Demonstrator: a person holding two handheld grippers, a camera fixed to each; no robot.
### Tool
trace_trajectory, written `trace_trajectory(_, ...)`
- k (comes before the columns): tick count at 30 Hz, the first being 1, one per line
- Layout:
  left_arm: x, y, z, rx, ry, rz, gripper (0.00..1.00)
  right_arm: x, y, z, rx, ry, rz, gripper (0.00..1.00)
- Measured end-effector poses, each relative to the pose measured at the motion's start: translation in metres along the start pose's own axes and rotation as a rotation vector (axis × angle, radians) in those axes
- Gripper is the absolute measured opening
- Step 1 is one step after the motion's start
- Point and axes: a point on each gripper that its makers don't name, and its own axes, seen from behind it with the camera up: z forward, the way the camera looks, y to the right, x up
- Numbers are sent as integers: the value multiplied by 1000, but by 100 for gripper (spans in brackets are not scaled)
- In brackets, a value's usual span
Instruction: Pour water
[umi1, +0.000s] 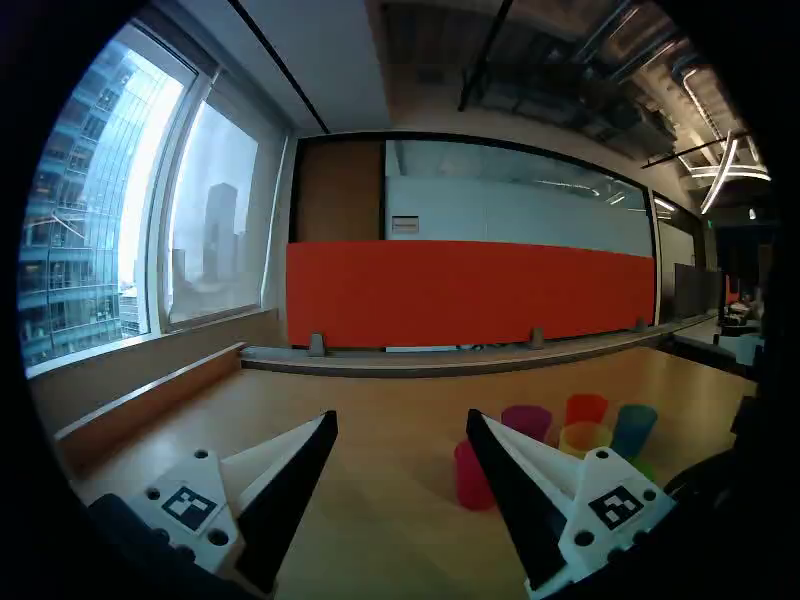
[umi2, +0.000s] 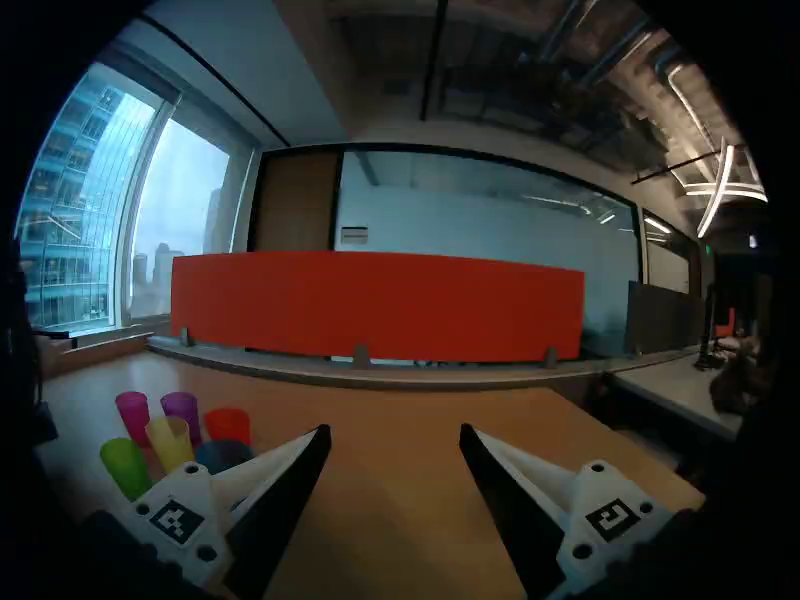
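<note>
Several coloured plastic cups stand in a cluster on the wooden table (umi1: 380, 520). In the left gripper view they lie to the right: a pink cup (umi1: 470, 477) nearest, behind the right finger, then a purple cup (umi1: 527, 420), a red cup (umi1: 586, 407), a yellow cup (umi1: 584, 437) and a blue cup (umi1: 635, 425). My left gripper (umi1: 400, 415) is open above the table and holds nothing. In the right gripper view the cluster sits at the lower left: a green cup (umi2: 125, 465), a yellow cup (umi2: 170, 440) and a red cup (umi2: 228, 425). My right gripper (umi2: 393, 430) is open and holds nothing.
An orange divider panel (umi1: 470, 293) stands along the table's far edge. Large windows (umi1: 120, 230) and a wooden ledge run along the left side. Another desk (umi2: 670, 385) with dark items lies to the right, beyond the table's edge.
</note>
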Motion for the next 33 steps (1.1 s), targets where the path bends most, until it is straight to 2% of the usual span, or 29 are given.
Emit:
trace_trajectory(5, 26, -2, 1, -15, -5, -7, 96, 17, 1, 0, 10, -14, -6, 100)
trace_trajectory(11, 61, -3, 2, -33, -9, 15, 96, 47, 0, 2, 31, -16, 3, 100)
trace_trajectory(20, 111, -2, 3, -78, -6, 34, 96, 89, -4, 5, 68, -20, 44, 100)
trace_trajectory(33, 131, 11, 10, -166, -34, 41, 96, 99, -12, 8, 127, -35, 57, 100)
